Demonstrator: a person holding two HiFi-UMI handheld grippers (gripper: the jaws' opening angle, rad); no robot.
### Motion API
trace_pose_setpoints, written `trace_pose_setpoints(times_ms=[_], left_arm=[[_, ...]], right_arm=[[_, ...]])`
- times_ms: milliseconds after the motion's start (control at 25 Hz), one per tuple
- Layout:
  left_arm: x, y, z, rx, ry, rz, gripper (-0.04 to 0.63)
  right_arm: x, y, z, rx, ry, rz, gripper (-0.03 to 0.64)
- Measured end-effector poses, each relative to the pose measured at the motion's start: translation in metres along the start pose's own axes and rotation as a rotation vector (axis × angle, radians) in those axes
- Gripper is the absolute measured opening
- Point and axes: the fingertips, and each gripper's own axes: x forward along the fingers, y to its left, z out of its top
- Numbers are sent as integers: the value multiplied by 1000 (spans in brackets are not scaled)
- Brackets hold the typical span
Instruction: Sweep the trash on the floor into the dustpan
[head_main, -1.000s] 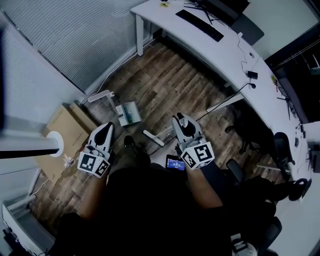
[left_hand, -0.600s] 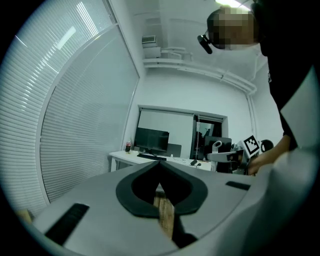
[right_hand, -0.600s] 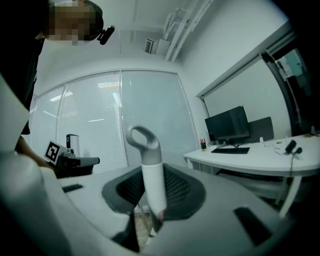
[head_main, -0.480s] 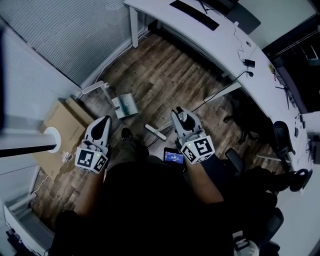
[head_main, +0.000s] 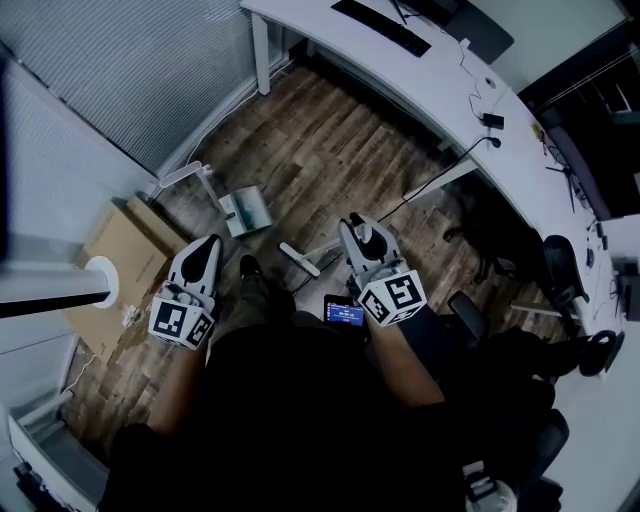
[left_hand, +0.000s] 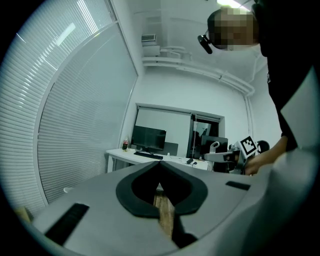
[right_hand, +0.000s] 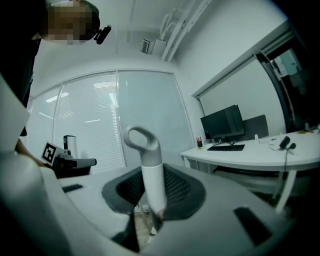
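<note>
**BROOM GRIPPED, NO STROKE IN THE LAST SECOND**

Clamped in the right gripper (head_main: 357, 228): the white broom handle (right_hand: 150, 172), looped end poking up past the jaws. Pressed together on nothing: the left gripper (head_main: 209, 245), with only a sliver of wooden floor (head_main: 330, 160) showing through its slit.

Lying on the boards ahead and to the left, near the wall: the dustpan (head_main: 247, 212), white handle reaching toward the wall. Between dustpan and right gripper, apart from both: the broom head (head_main: 299, 259), on or just over the boards. No trash to be made out anywhere on the floor, too small or too dim to tell.

Over the last second: a slight drift up and left in the head view, 2 grippers and floor things alike. No narrowing of the gap between broom head and dustpan. Same clamp on the handle, same shut left jaws.

Judged from that: a shift of stance or gaze rather than a sweeping stroke, with nothing visibly driven toward the pan.
</note>
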Motion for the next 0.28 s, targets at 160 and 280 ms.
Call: trace_pose_setpoints(times_ms=[160, 280], left_arm=[[0, -4, -1, -3, 4, -7, -5], [0, -7, -2, 1, 4, -13, -5]], right_arm=[[-1, -1, -1, 11, 1, -1, 86], [-2, -4, -2, 19, -7, -3, 86]])
